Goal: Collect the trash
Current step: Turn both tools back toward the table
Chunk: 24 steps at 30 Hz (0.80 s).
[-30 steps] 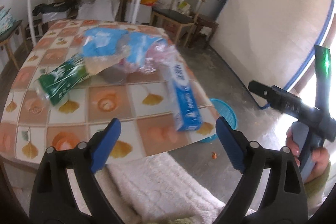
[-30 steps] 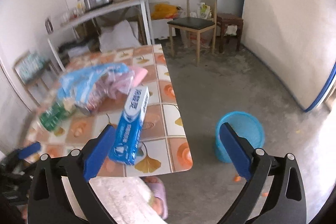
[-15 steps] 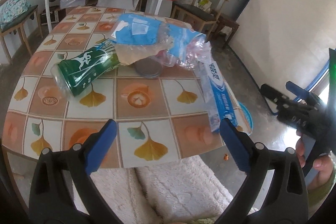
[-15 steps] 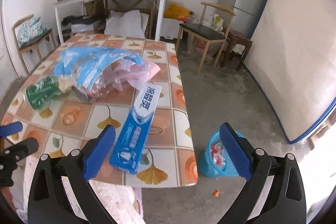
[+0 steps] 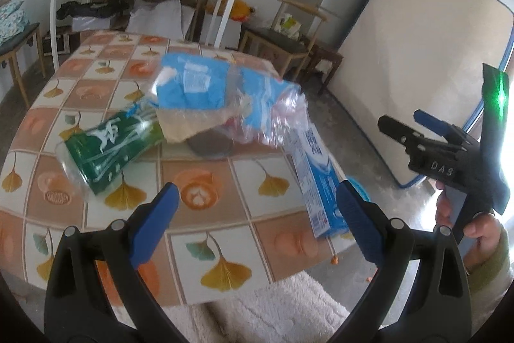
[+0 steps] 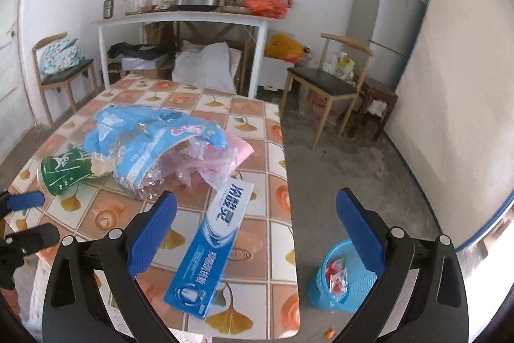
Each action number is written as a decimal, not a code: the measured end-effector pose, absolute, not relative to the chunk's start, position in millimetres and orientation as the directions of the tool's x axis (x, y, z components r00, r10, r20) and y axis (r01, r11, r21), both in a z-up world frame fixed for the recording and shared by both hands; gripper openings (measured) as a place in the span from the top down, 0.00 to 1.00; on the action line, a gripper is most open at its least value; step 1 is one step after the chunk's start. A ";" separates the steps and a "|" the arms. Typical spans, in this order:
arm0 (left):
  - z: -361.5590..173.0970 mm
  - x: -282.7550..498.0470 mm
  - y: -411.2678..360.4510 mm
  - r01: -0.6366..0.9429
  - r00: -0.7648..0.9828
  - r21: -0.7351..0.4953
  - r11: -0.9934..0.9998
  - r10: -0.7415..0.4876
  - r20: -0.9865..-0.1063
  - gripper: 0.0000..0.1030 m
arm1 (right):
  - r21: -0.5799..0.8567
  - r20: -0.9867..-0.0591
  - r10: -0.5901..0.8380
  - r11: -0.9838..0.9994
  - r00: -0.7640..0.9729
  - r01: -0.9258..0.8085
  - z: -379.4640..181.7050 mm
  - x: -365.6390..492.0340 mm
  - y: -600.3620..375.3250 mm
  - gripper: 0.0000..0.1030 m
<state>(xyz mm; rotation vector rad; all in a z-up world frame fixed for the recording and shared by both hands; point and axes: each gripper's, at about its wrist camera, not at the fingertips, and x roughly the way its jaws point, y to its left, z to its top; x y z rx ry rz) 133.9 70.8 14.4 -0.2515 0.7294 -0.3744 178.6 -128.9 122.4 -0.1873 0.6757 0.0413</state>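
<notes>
On the tiled table (image 6: 257, 111) lie a blue toothpaste box (image 6: 212, 246) near the right front edge, a pile of blue and clear plastic wrappers (image 6: 157, 140) and a green plastic-wrapped cup (image 6: 62, 174). The same box (image 5: 316, 172), wrappers (image 5: 221, 92) and cup (image 5: 112, 147) show in the left wrist view. My left gripper (image 5: 253, 221) is open and empty above the table's front. My right gripper (image 6: 255, 233) is open and empty, above the box and table edge. A blue trash basket (image 6: 340, 275) stands on the floor right of the table.
Wooden chairs (image 6: 334, 85) and a small stool stand behind the table on the right. A white shelf table (image 6: 180, 18) with pots is at the back wall. A mattress (image 6: 449, 118) leans at the right. A fluffy white cloth (image 5: 273, 311) lies below the table's front edge.
Both grippers have shifted a little over the table's front; the view has swung slightly. Nothing was taken hold of. The trash has not moved.
</notes>
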 end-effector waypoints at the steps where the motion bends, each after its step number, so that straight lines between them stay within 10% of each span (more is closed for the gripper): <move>1: 15.0 134.6 72.2 0.247 0.690 -0.353 0.903 -0.419 -0.590 0.08 | -0.155 -0.623 -0.015 0.982 0.782 -0.105 123.1 179.3 -126.2 0.06; 24: 15.5 115.5 115.4 0.224 0.779 -0.265 0.938 -0.336 -0.530 0.08 | -0.060 -0.593 0.035 0.994 0.804 -0.087 171.1 181.5 -67.1 0.06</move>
